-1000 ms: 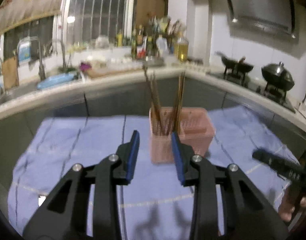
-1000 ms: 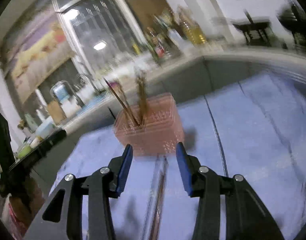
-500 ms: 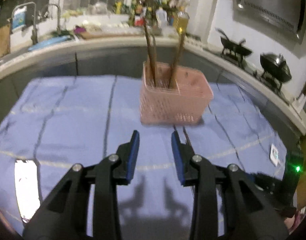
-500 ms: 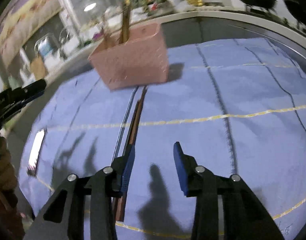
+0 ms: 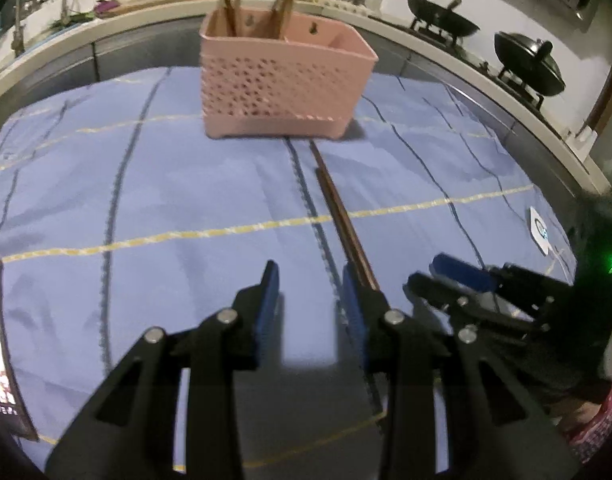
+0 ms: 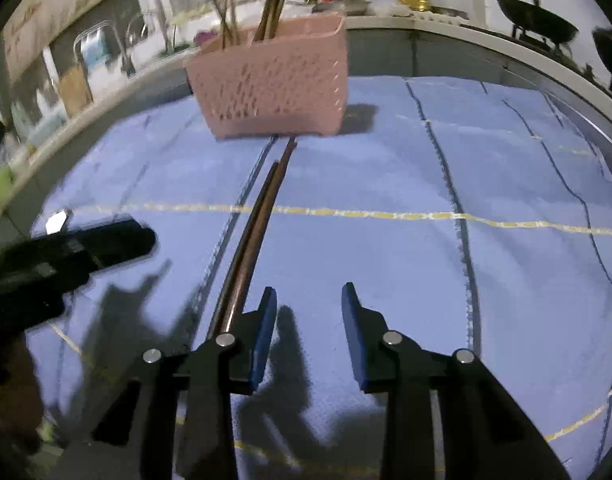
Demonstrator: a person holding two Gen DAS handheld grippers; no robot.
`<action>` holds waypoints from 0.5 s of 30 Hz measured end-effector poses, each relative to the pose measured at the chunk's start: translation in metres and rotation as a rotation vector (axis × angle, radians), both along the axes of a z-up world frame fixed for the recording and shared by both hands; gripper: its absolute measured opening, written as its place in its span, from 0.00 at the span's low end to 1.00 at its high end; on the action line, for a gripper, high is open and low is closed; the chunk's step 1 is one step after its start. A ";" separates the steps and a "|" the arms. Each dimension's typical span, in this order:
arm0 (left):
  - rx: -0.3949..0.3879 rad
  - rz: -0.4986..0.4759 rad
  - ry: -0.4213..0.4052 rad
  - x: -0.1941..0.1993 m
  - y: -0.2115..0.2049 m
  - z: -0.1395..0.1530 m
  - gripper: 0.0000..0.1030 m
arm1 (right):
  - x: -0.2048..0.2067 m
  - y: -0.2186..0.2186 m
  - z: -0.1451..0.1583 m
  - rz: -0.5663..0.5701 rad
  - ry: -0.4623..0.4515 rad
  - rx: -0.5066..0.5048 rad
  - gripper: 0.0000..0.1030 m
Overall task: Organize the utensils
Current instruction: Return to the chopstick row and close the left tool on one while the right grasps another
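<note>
A pink perforated utensil basket stands on the blue cloth with several brown chopsticks upright in its left compartments; it also shows in the right wrist view. A pair of brown chopsticks lies flat on the cloth in front of the basket, pointing at it, also in the right wrist view. My left gripper is open and empty, low over the cloth, the chopsticks just right of it. My right gripper is open and empty, the chopsticks just left of it; it shows in the left wrist view.
The blue cloth covers the counter. A phone lies at its left edge. A white tag lies at the right edge. Two black woks sit on the stove behind, and a sink with tap at back left.
Both grippers have come down and closer to the cloth, tilting downward. The chopsticks lying in front of the basket now sit between the two grippers. Both stay open.
</note>
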State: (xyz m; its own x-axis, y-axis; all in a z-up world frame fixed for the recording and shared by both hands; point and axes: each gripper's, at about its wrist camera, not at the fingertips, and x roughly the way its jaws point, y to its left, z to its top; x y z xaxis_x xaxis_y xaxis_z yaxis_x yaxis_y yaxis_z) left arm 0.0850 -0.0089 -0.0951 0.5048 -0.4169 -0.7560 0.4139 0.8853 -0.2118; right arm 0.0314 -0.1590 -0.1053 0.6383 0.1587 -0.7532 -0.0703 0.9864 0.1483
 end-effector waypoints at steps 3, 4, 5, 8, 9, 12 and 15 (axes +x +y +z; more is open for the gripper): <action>-0.003 -0.002 0.016 0.001 -0.005 -0.004 0.30 | -0.002 0.002 0.003 0.043 0.009 0.061 0.33; -0.012 0.003 0.027 0.003 -0.005 -0.005 0.30 | -0.001 0.007 0.004 0.068 0.016 0.069 0.33; -0.015 0.008 0.031 0.004 -0.004 -0.005 0.30 | -0.001 0.014 0.002 0.099 0.022 0.069 0.33; -0.008 0.023 0.036 0.005 -0.001 -0.006 0.30 | -0.002 0.027 -0.006 0.142 0.041 0.036 0.33; -0.004 0.025 0.038 0.005 0.000 -0.006 0.30 | -0.003 0.029 -0.005 0.140 0.023 0.015 0.33; 0.009 0.022 0.041 0.006 -0.002 -0.006 0.30 | -0.001 0.020 -0.004 0.092 0.013 -0.042 0.32; 0.023 -0.003 0.042 0.007 -0.012 -0.007 0.30 | -0.001 -0.001 -0.002 0.049 0.018 0.004 0.32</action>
State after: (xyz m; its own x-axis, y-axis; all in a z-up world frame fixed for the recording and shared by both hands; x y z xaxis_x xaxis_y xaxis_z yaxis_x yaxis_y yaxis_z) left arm 0.0923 -0.0204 -0.1021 0.4710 -0.4007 -0.7859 0.4076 0.8889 -0.2090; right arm 0.0300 -0.1595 -0.1072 0.6157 0.1924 -0.7641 -0.1158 0.9813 0.1538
